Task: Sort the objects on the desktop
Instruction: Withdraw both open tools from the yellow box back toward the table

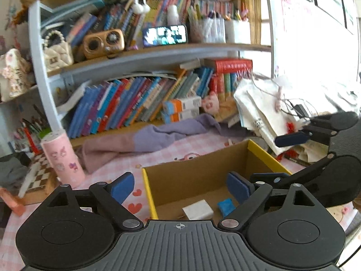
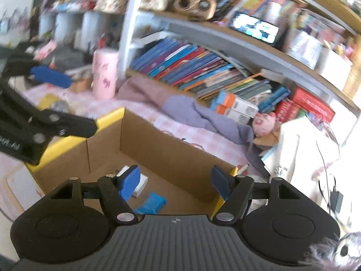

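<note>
My left claw [image 1: 180, 187] is spread wide with nothing between its blue pads, hanging above the near end of the box [image 1: 196, 171]. My right claw [image 2: 174, 180] is parted too, also empty, over the same box from the other side.

In the box, on its floor, lie two things already sorted: a white block [image 1: 198, 209] and a blue packet [image 1: 226, 205], close together but apart, near the corner below my claws.

The white block looks hard-edged, smooth and light, maybe a charger or an eraser; I cannot tell which. I judge it stiff enough to pinch across its two flat faces without harm, though its smooth skin may slip if I take it by a corner. The blue packet looks soft and crinkled, likely very light; it should give under the pads, so I would take it across the middle.

The box is plain brown card with a yellow rim, open on top. It looks light and may slide on the pink checked cloth [image 1: 126, 162] if nudged.

Outside it, a pink tube [image 1: 64, 158] stands upright left of the box, well apart; it seems round and smooth, best pinched across its body. A lilac towel [image 1: 158, 139] lies crumpled behind: limp, to be gathered by a fold.
</note>
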Available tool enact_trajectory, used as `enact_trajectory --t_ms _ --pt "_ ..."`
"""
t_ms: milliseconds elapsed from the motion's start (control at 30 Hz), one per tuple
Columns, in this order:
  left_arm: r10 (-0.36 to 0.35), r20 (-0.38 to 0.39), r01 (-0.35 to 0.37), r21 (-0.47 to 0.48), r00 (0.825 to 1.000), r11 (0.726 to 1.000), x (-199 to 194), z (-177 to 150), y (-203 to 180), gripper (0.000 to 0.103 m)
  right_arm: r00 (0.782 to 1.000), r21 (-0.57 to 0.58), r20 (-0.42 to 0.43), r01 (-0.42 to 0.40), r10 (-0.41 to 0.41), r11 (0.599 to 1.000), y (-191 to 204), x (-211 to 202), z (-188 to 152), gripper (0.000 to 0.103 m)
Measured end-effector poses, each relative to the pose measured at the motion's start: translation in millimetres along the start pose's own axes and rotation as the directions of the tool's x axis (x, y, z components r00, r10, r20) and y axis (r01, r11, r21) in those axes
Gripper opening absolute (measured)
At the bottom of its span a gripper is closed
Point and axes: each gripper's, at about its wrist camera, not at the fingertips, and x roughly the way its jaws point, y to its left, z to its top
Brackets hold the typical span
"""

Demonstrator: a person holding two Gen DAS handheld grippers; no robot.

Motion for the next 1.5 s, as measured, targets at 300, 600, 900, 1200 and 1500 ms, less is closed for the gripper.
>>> enact_trajectory --t_ms 300,600,900,1200,1500 --pt "0.049 0.031 -0.047 -0.057 0.998 0.997 -31.9 -23.6 18.7 0.093 0.988 0.216 0.039 0.134 -0.146 0.967 3.7 -39.9 -19.0 0.074" --pt "0.064 0.051 -0.056 -0.147 0.997 0.988 -50.4 -41.1 45.5 0.093 0.955 0.338 0.035 0.266 -0.295 0.903 19.0 -68.0 -38.9 0.078" --pt "0.054 0.035 -0.049 -0.112 0.998 0.992 -66.2 -61.9 62.3 0.093 0.937 0.391 -0.013 0.327 -0.350 0.861 60.2 -77.6 -50.5 0.082" --pt "0.029 -0.002 -0.029 -0.097 1.000 0.995 -88.5 -87.3 85.2 0.093 0.927 0.404 -0.050 0.359 -0.372 0.841 105.1 -89.6 -53.3 0.083" --pt "0.007 -0.042 -0.011 -0.088 0.999 0.996 -112.3 -116.1 109.3 0.093 0.935 0.439 -0.117 0.352 -0.336 0.827 161.9 -98.8 -64.3 0.084"
